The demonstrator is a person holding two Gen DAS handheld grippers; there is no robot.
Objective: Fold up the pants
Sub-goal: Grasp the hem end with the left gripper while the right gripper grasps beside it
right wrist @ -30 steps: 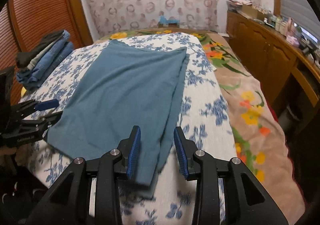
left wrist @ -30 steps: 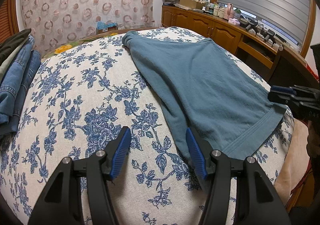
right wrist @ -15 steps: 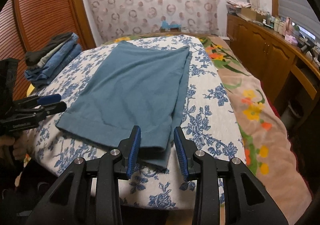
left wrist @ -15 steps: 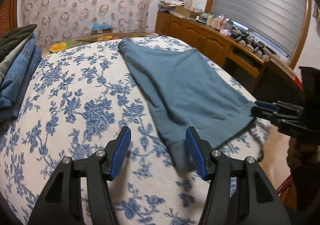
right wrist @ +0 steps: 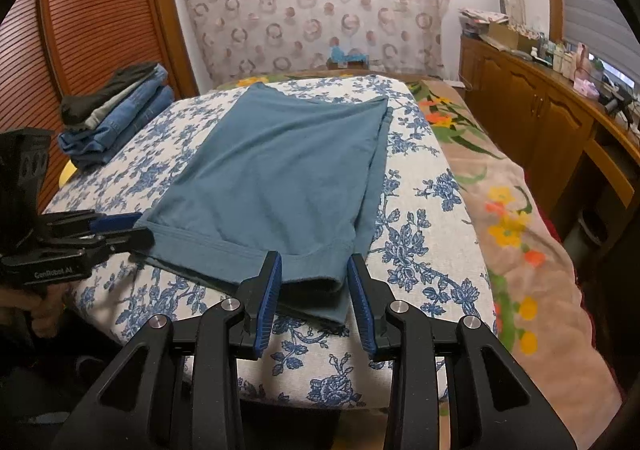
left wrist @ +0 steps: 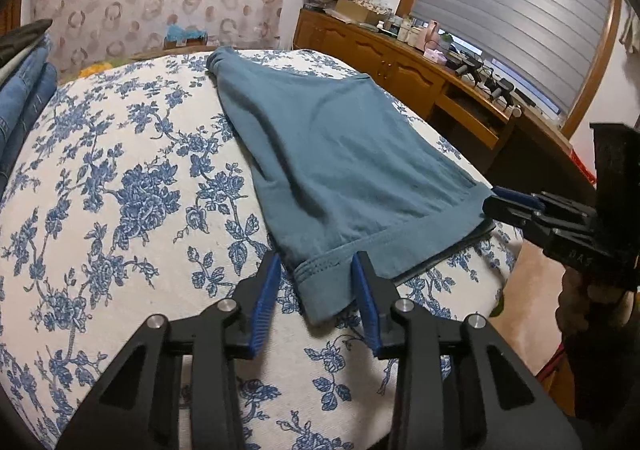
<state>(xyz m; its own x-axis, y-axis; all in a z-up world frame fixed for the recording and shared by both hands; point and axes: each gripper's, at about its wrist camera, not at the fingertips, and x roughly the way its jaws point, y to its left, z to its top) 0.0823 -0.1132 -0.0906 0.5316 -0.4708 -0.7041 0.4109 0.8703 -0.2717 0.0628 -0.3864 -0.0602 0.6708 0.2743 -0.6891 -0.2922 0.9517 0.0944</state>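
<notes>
One pair of teal pants (right wrist: 280,165) flat on floral bedspread (left wrist: 120,177), left gripper (left wrist: 316,274) jaws closing around one hem corner, right gripper (right wrist: 314,274) jaws spread around the other, neither pinching, one stack of folded jeans (right wrist: 120,117) beside.

Stack of folded jeans (left wrist: 24,97) cut off at the frame edge far left of the claw, small countertop clutter (left wrist: 412,29) beyond it too tiny to identify

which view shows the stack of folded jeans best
The right wrist view: the stack of folded blue denim jeans with dark and grey garments on top sits whole at the far left corner of the floral-covered bed. The left wrist view catches only its cropped edge at the left border.
</notes>
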